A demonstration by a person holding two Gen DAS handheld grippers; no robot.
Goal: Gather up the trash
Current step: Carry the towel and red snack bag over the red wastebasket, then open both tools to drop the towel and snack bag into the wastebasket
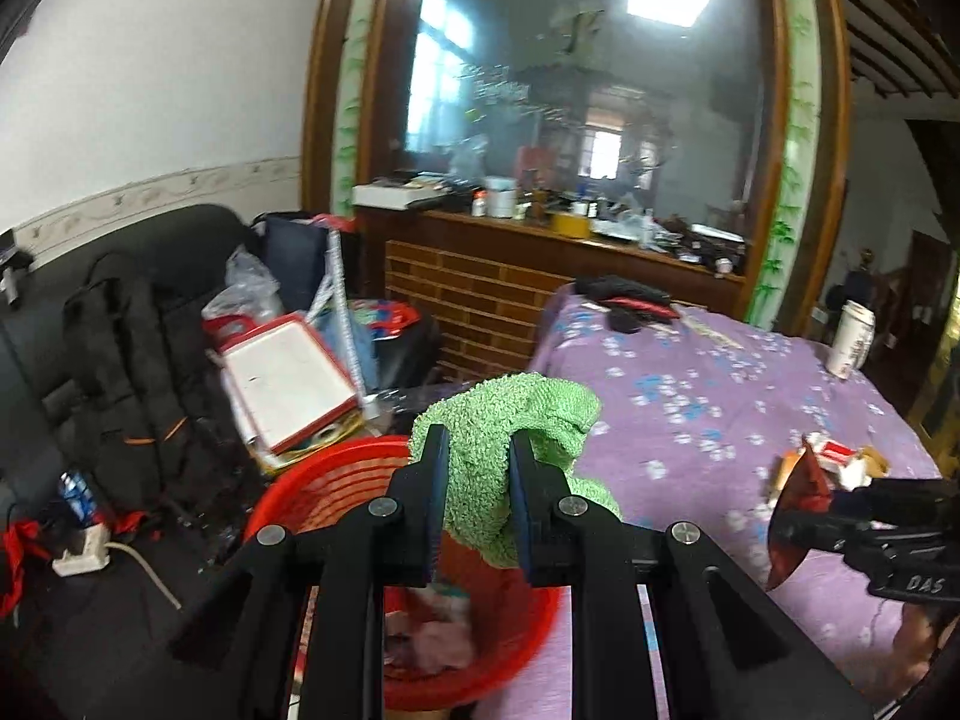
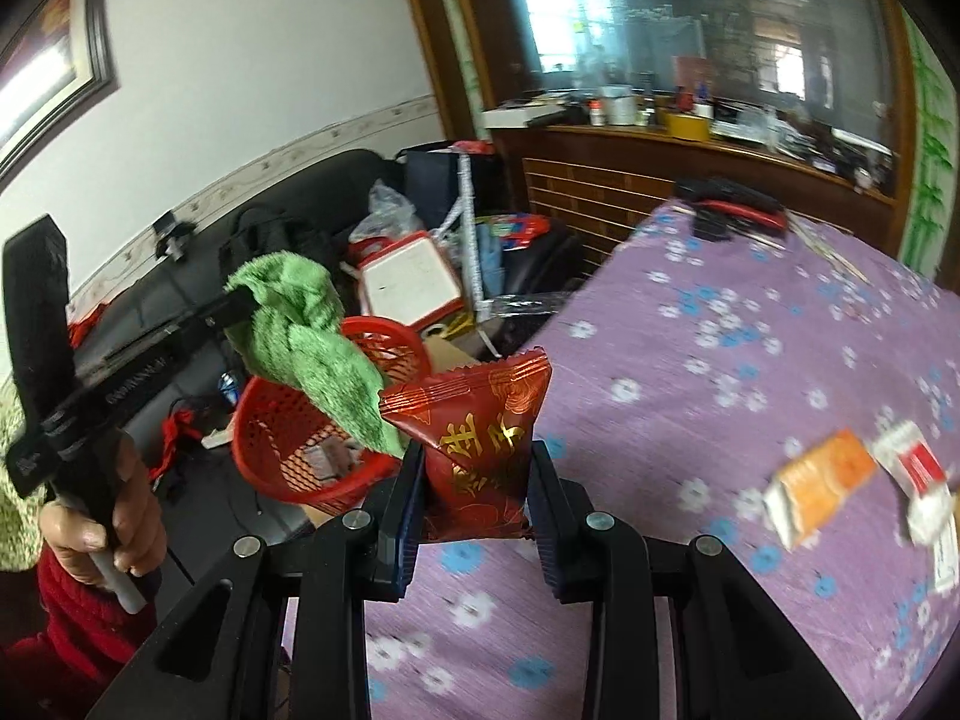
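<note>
Clamped between the left gripper's point(image 1: 477, 468) fingers, a green cloth point(image 1: 510, 420) hangs above the red basket point(image 1: 324, 486) beside the table's point(image 2: 720, 360) edge. Right gripper point(image 2: 474, 480) pinches a red snack wrapper point(image 2: 480, 438) over the purple tablecloth's near corner.

Basket point(image 2: 312, 450) left of table point(image 2: 750, 390).

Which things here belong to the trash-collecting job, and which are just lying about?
Job:
- red basket
- red wrapper, in right gripper
- orange packet
- red-and-white pack
- green cloth, in left gripper, probably for wiping

Lying about:
- backpack
- white cup
- whiteboard
- power strip
</note>
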